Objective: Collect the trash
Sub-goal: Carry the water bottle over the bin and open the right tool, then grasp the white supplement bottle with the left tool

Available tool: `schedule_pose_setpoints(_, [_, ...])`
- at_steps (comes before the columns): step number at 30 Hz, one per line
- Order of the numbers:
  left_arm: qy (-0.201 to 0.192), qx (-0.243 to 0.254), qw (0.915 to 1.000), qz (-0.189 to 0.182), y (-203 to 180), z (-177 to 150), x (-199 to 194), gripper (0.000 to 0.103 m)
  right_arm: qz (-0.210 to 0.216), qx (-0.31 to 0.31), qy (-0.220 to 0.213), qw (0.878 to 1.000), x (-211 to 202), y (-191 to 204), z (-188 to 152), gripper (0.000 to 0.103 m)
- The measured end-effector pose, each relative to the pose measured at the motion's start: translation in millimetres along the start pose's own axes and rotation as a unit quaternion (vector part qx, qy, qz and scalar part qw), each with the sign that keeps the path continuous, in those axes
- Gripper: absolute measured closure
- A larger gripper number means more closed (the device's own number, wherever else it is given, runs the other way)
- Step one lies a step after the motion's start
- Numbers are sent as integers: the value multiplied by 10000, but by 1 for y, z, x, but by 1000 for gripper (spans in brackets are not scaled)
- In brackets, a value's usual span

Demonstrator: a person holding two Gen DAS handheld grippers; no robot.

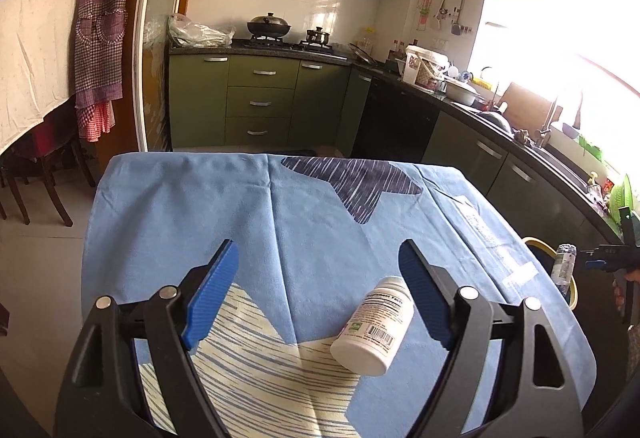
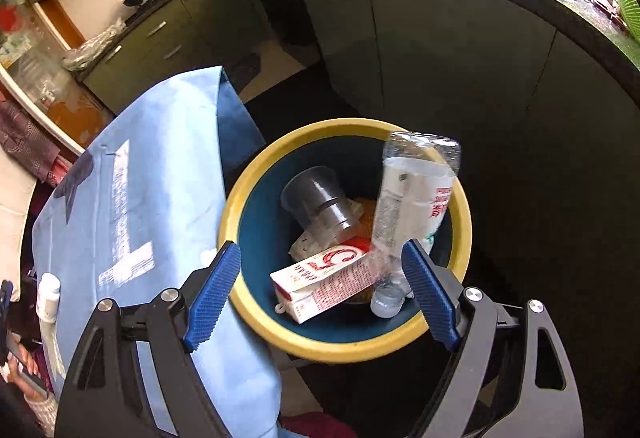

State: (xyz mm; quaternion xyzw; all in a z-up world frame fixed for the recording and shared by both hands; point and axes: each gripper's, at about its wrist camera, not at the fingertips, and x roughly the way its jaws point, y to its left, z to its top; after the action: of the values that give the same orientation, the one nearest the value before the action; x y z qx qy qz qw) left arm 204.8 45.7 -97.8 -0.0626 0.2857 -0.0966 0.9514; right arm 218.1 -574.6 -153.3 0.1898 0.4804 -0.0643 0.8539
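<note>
I count one white pill bottle (image 1: 370,327), labelled "Supplement Facts", on the blue cloth (image 1: 312,222) beside the bin (image 2: 256,174). My left gripper (image 1: 318,290) gapes around it. My right gripper (image 2: 320,294) is released above the bin; inside: one cup (image 2: 316,204), one carton (image 2: 324,284), one plastic bottle (image 2: 412,194).

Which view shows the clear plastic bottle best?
The right wrist view: the clear plastic bottle fills the frame's middle, neck down over the yellow-rimmed bin, beside the open right claw. The left wrist view shows only its upper part, small, at the tablecloth's right edge.
</note>
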Motion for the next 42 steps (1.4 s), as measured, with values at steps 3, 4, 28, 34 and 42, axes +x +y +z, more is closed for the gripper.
schedule_pose_setpoints(3, [103,170,9998,-44,-6,-3,5,22,509,-13,-94,9987,-14,16,-31,20])
schedule_pose_setpoints(4, [170,228,9996,-63,-8,-5,9,20,656,-11,-117,9978,-18,21,-41,20])
schedule_pose_setpoints(28, [1592,1168,9788,-554,-48,-48,70,56,1776,-217,-15,9839,-39,62,-121,18])
schedule_pose_setpoints(34, [1503,1256,9787,-619,-54,-48,66,58,1789,-232,-33,9836,-39,63,-119,17])
schedule_pose_setpoints(42, [1250,1207,9825,-669,-59,-37,49,58,1833,-274,-80,9826,-43,64,-119,17])
